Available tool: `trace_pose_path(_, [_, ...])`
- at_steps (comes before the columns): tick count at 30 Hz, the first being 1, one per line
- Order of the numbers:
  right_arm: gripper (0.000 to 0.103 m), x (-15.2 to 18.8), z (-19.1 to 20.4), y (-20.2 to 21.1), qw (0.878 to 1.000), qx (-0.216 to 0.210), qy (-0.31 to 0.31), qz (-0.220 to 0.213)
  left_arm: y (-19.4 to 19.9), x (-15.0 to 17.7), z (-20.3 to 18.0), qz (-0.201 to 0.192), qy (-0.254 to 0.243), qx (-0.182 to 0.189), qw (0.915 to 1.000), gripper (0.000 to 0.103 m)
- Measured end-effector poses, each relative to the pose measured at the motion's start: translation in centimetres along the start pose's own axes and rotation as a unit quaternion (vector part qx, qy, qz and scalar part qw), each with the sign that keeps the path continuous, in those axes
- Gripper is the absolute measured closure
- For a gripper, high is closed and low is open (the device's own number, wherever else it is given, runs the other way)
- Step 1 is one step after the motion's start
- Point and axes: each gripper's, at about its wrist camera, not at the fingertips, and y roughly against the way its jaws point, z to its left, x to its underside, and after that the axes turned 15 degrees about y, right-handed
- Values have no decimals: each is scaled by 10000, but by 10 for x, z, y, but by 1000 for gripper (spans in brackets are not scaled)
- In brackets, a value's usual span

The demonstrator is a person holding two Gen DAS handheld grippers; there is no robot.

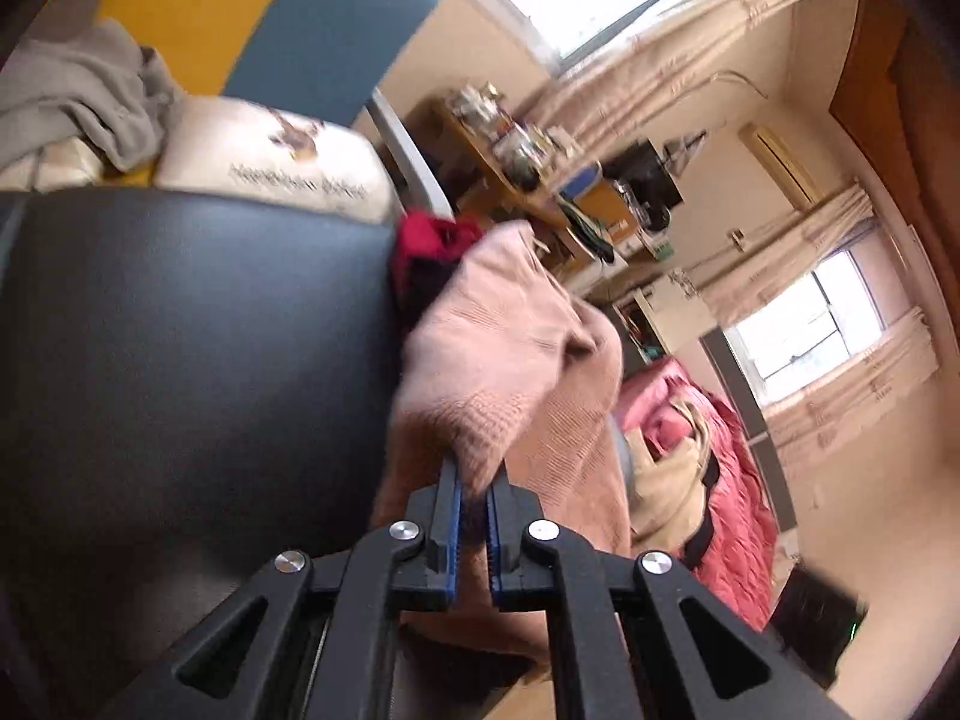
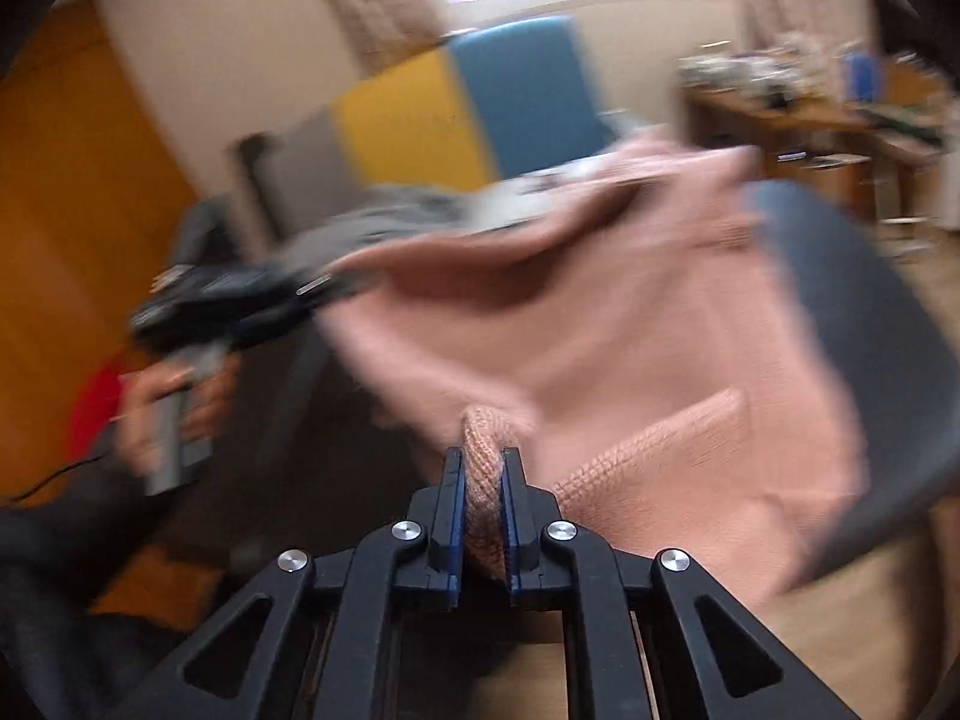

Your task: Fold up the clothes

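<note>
The right gripper [image 2: 485, 462] is clamped on a thick knit fold of the one pink garment [image 2: 630, 324], which spreads up and right over the dark chair [image 2: 870, 360]. The left gripper [image 1: 474, 474], at mid-left in the right view, pinches another edge, cloth rising upward from it. The long axis probably runs between both grips.

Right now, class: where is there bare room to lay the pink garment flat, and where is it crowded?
The black seat is bare, bordered by the printed cushion behind and the pink garment beside it. Crowded: grey clothes behind, and the cluttered desk. Both grippers grip the garment.
</note>
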Motion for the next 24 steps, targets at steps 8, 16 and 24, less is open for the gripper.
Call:
trace_pose_path(8, [92,7,130,-159,9648,-2609,62,324,65,-17,66,-417,213,-1017,9937,103])
trace_pose_path(16, [59,9,135,-173,9752,-2155,118,482,92,12,128,-506,137,-1607,9856,95])
trace_pose_path(24, [45,57,42,-105,9954,-343,-790,410,50,46,137,-4,-337,-1790,9833,83])
